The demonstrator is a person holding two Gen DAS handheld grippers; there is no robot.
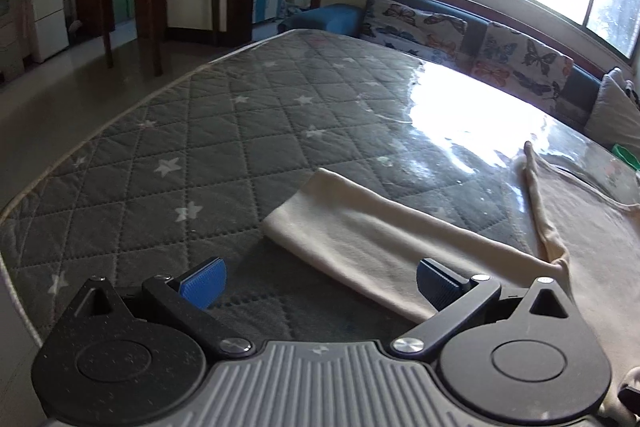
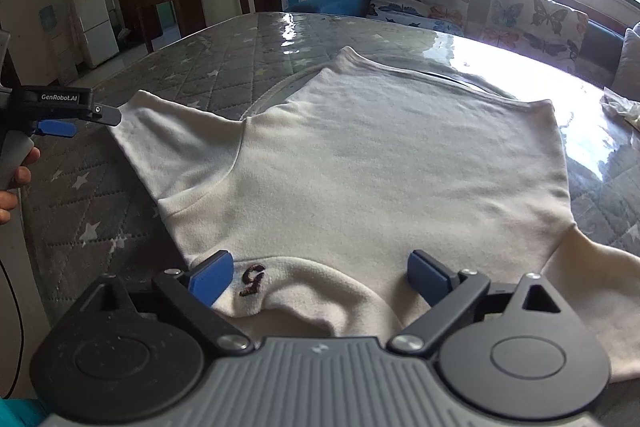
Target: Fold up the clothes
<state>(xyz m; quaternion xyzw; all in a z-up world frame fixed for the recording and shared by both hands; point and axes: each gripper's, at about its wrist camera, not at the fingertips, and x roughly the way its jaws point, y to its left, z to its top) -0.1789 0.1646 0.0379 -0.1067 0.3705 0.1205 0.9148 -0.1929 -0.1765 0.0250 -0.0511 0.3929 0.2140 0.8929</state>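
In my left wrist view, my left gripper [image 1: 320, 285] hangs with its jaws spread wide and nothing between them, low in the frame over the quilted mattress [image 1: 180, 131]; the cream sleeve [image 1: 360, 239] runs from centre toward lower right, its cuff end just ahead of my pads. In my right wrist view, my right gripper [image 2: 320, 279] is also spread and empty, at the bottom over the collar of the cream top [image 2: 360, 167], which lies flat across the frame's middle. It looks a soft, light fleece, limp and likely to drag on quilting, so I'd pinch a cuff or seam edge.
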